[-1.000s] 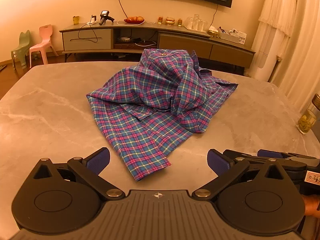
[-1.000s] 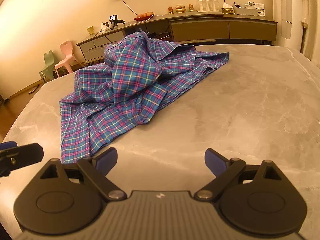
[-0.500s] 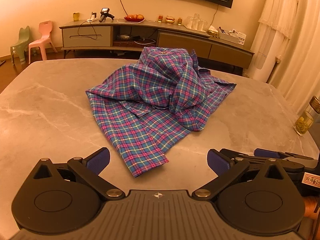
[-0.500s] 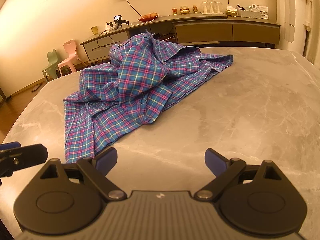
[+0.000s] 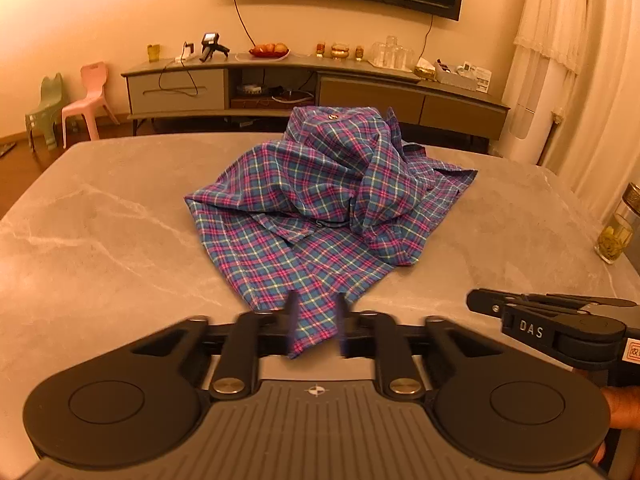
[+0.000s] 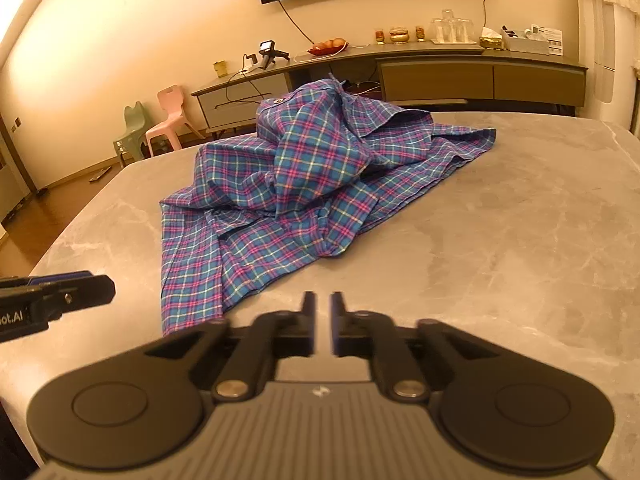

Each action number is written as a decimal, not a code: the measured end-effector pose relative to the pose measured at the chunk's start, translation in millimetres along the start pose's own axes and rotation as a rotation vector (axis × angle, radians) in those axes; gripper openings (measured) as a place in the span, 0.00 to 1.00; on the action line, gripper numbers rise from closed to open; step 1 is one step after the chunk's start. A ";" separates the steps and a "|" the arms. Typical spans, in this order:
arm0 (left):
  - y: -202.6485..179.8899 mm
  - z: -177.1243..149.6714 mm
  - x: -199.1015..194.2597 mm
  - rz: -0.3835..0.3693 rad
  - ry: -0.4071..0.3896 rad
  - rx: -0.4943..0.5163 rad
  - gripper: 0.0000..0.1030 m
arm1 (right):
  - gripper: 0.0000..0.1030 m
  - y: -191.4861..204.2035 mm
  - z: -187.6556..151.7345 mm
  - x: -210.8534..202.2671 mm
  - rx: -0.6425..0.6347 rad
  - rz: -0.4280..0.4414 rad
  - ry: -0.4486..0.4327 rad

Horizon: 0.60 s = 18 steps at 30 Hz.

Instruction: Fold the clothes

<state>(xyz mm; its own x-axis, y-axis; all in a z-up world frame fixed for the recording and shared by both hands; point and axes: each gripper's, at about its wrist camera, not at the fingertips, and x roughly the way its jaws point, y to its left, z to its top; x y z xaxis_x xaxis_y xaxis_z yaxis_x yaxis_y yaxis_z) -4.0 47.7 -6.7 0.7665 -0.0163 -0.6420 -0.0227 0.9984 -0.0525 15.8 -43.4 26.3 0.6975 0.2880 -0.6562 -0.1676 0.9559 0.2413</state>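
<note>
Item 1, plaid shirt [image 5: 320, 208]: crumpled heap at mid-table [image 5: 100, 240], 1 hem corner trailing toward the near edge.

Left gripper [image 5: 314, 326]: jaws have just been closing, hem corner between them; firm pinch not confirmed.

Right gripper [image 6: 322, 320]: jaws have just been closing to near-shut, empty, above bare table right of the hem.

Handling: confirm the pinch, then draw the hem out flat before any fold.
</note>
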 end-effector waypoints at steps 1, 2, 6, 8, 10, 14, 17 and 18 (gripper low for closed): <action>1.7 0.0 1.3 0.002 -0.003 0.000 0.01 | 0.01 0.5 -0.2 0.2 -0.002 0.003 -0.003; 3.5 -0.1 2.8 0.004 -0.005 0.000 0.00 | 0.00 1.1 -0.5 0.3 -0.004 0.006 -0.006; 18.1 -2.3 13.5 0.003 0.002 -0.032 0.00 | 0.00 3.6 -2.4 1.6 -0.012 0.004 -0.016; 25.6 -3.6 19.4 0.003 0.007 -0.048 0.00 | 0.00 4.0 -3.7 4.6 -0.018 -0.003 -0.013; 32.6 -5.1 25.9 0.003 0.017 -0.058 0.00 | 0.01 3.8 -5.1 7.8 -0.024 -0.014 -0.011; 50.4 -5.5 42.6 -0.005 0.053 -0.073 0.00 | 0.19 1.2 -7.7 14.1 -0.017 -0.049 -0.005; 64.4 -4.2 55.3 -0.020 0.063 -0.056 0.01 | 0.43 -0.3 -7.6 18.6 -0.018 -0.081 -0.004; 69.1 -4.2 60.1 -0.018 0.067 -0.054 0.10 | 0.48 -1.0 -6.8 20.0 -0.013 -0.096 -0.005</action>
<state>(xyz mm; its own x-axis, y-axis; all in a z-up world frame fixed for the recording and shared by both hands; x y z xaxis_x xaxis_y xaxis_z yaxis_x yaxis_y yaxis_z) 37.8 115.5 -52.2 0.7226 -0.0401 -0.6901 -0.0452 0.9934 -0.1050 25.2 -38.2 8.1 0.7140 0.1947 -0.6725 -0.1085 0.9797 0.1684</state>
